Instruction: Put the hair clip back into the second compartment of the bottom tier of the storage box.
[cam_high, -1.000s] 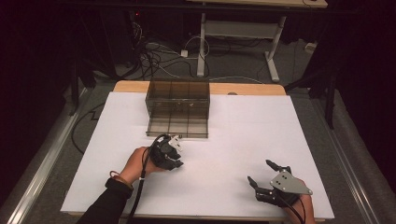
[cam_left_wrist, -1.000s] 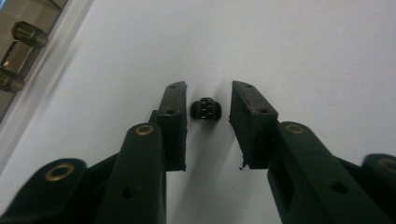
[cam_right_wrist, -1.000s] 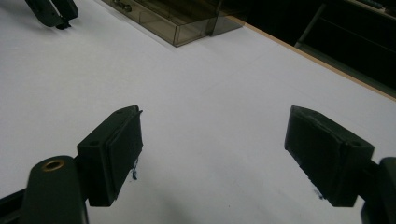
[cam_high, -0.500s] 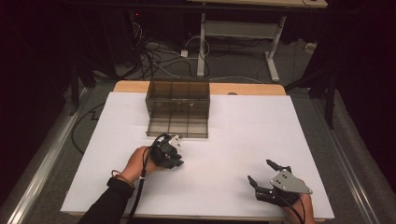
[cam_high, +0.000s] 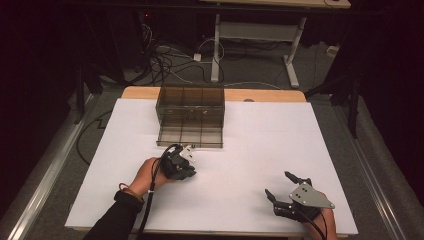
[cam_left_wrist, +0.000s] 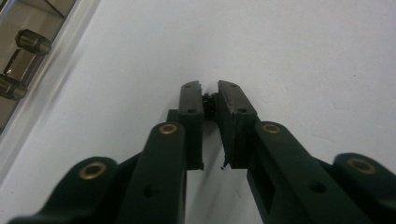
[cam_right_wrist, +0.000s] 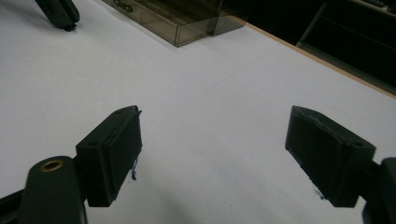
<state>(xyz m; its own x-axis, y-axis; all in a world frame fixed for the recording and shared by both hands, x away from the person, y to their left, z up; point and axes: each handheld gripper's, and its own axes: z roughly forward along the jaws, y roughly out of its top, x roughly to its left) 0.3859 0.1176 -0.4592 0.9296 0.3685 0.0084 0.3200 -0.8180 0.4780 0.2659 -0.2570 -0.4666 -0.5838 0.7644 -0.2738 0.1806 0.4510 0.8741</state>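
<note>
Holding the left tongs (cam_high: 186, 161) low over the white surface (cam_high: 250, 145), I see my left hand (cam_high: 150, 172) reach in from the near edge, just in front of the smoke-tinted clear box (cam_high: 190, 116). Seen from the left gripper view, the left tongs (cam_left_wrist: 209, 95) stand closed to a narrow slit, tips pointed down at the white sheet, with a small dark bit lodged between the pads; I cannot tell what it is. Two metal knobs (cam_left_wrist: 21, 60) on the box front show at that view's upper left corner.

At centre, the box sits toward the far side of the surface, its open tray drawn forward and divided into compartments whose contents I cannot make out.

At right, the right tongs (cam_high: 287, 185) rest near the front edge, well apart from the box, grey plate (cam_high: 311, 196) on top. From the right gripper view, the right tongs (cam_right_wrist: 212, 135) are spread wide with nothing between the pads (cam_right_wrist: 125, 149), bare white sheet beneath, and the box corner (cam_right_wrist: 182, 23) and the other tongs' tip (cam_right_wrist: 60, 11) farther off.
</note>
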